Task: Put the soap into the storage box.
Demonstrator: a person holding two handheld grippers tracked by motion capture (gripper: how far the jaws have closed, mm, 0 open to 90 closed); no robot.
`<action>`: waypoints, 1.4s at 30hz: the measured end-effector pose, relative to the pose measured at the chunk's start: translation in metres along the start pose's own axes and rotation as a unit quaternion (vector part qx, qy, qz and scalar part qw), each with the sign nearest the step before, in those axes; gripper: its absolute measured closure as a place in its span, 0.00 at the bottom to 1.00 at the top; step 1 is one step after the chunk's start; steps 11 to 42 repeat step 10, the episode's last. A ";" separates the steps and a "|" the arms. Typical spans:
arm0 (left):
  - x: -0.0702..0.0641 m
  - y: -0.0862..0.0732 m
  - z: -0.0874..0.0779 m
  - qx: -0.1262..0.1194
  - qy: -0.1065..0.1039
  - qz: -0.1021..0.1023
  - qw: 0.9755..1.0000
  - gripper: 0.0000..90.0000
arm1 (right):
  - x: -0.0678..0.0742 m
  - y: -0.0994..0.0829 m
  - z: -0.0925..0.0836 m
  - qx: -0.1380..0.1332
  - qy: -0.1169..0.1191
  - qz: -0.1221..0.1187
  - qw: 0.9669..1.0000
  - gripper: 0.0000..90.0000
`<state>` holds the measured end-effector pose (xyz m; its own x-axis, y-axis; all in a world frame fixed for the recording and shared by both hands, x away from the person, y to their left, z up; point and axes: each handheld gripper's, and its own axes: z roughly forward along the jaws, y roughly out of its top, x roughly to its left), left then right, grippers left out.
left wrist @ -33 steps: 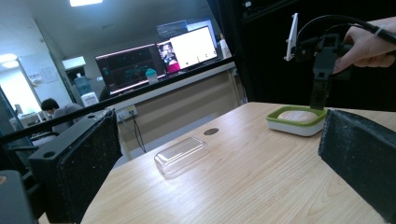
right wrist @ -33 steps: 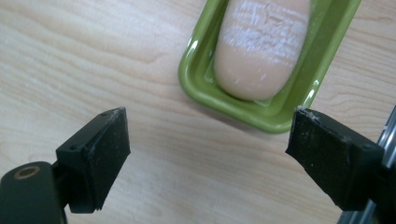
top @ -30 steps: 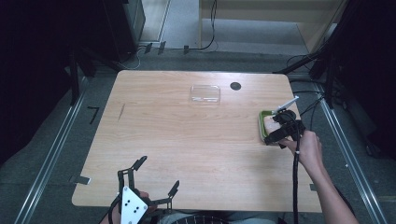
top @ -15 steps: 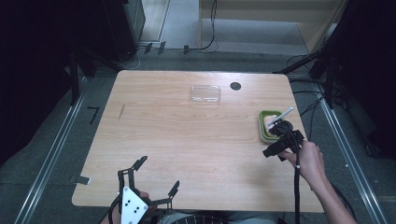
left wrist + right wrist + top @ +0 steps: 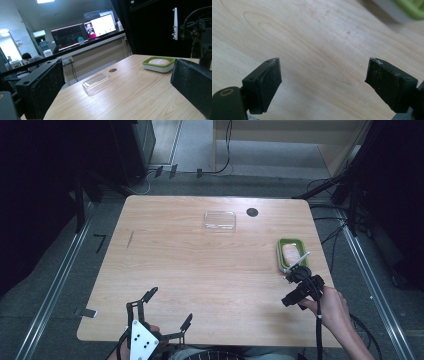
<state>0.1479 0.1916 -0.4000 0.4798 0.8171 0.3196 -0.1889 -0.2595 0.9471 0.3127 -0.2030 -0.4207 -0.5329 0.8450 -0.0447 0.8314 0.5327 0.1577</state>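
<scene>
A green-rimmed container (image 5: 291,254) with a pale block inside sits near the table's right edge. A clear plastic lid (image 5: 219,220) lies apart from it at the far middle. My right gripper (image 5: 292,288) hovers just in front of the container, over bare wood. In the right gripper view it (image 5: 323,75) is open with nothing between its jaws, and the container's corner (image 5: 409,10) shows at the top right. My left gripper (image 5: 169,307) is open and empty at the near left edge. The left gripper view looks level past its jaws to the lid (image 5: 97,83) and container (image 5: 159,63).
A round black hole (image 5: 252,212) sits in the wooden table (image 5: 175,265) beside the lid. Cables and metal rails run on the floor around the table. Beyond the far edge, the left gripper view shows lit monitors (image 5: 85,31) and a seated person (image 5: 28,60).
My right gripper has drawn back from above the green container toward the near edge and sunk a little, jaws unchanged. The left gripper has stayed put.
</scene>
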 end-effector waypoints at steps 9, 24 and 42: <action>0.000 0.000 0.000 -0.001 -0.001 0.001 1.000 0.00 | 0.010 -0.018 0.022 0.032 0.010 -0.014 0.999 0.15; 0.000 0.000 0.000 0.000 0.000 0.001 1.000 0.00 | 0.011 -0.019 0.023 0.039 0.010 -0.012 0.999 0.15; 0.000 0.000 0.000 0.000 0.000 0.001 1.000 0.00 | 0.011 -0.019 0.023 0.039 0.010 -0.012 0.999 0.15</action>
